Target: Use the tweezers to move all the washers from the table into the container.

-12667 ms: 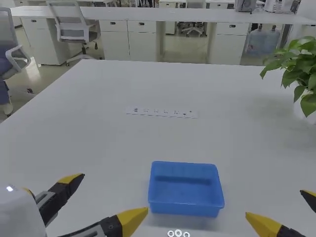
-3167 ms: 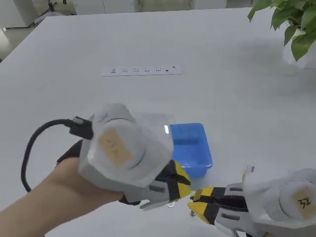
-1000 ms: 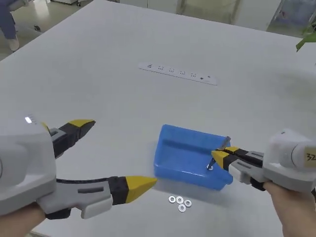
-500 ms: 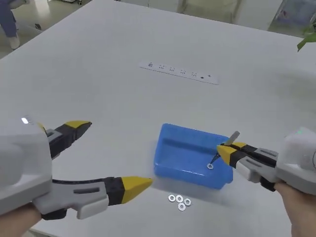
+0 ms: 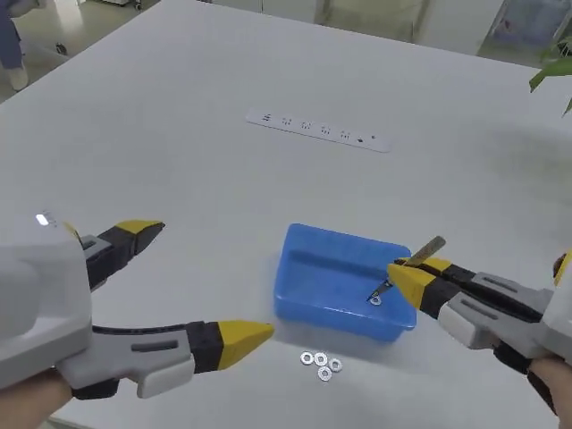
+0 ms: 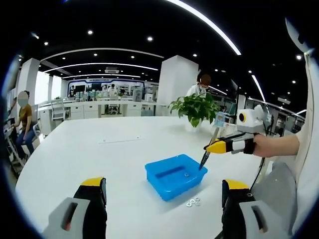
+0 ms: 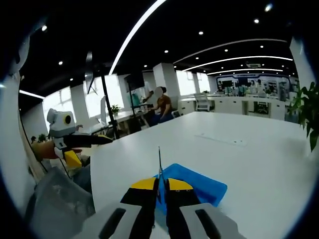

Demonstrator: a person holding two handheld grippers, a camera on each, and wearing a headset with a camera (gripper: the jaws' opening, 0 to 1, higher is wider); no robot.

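- White table (image 5: 179, 134) in the head view carries a blue container (image 5: 331, 315) with one washer (image 5: 375, 300) inside; loose washers (image 5: 320, 363) lie just in front of it.
- Left gripper (image 5: 214, 279) has its jaws spread wide, holding nothing. Right gripper (image 5: 402, 273) pinches tweezers (image 5: 430, 247), whose tips reach down beside that washer.
- Left gripper view: an open-plan office with ceiling strip lights (image 6: 204, 20) and a potted plant (image 6: 194, 107) at the table's far side.
- Right gripper view: narrow jaws clamp the tweezers, with the container beyond.
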